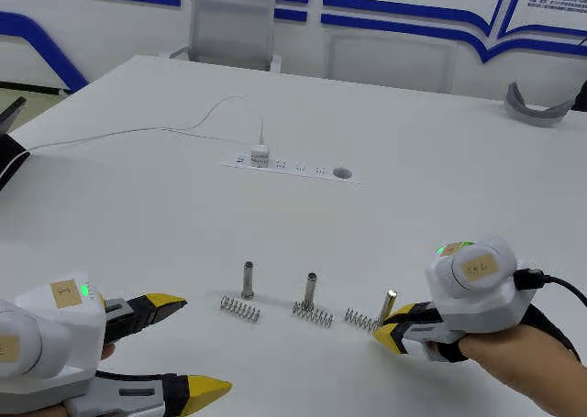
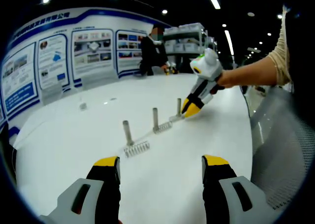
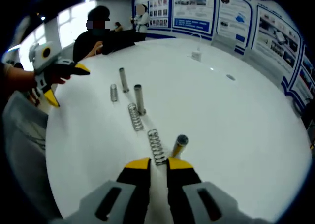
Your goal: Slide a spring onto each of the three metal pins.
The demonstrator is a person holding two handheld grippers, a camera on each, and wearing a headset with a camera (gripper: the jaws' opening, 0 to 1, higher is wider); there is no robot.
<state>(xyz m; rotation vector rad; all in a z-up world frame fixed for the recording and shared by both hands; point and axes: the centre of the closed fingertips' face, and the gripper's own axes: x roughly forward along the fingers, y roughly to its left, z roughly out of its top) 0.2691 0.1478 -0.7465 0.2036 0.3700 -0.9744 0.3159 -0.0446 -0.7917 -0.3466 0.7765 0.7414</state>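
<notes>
Three short metal pins stand in a row on the white table (image 1: 440,142): left pin (image 1: 248,279), middle pin (image 1: 310,290), right pin (image 1: 389,304), the last one leaning. A spring lies in front of each: left spring (image 1: 240,308), middle spring (image 1: 313,315), right spring (image 1: 361,320). My right gripper (image 1: 385,333) is low at the right spring's near end. In the right gripper view its jaws (image 3: 158,164) are narrow around that end of the spring (image 3: 156,146), beside the pin (image 3: 179,145). My left gripper (image 1: 197,344) (image 2: 160,161) stands open and empty, short of the left spring (image 2: 137,148).
A flat power strip (image 1: 289,168) with a white plug and a thin cable (image 1: 138,133) lies mid-table behind the pins. A chair (image 1: 234,23) stands at the far edge, and a grey curved object (image 1: 537,110) lies far right. A person (image 3: 98,32) sits at the table's side.
</notes>
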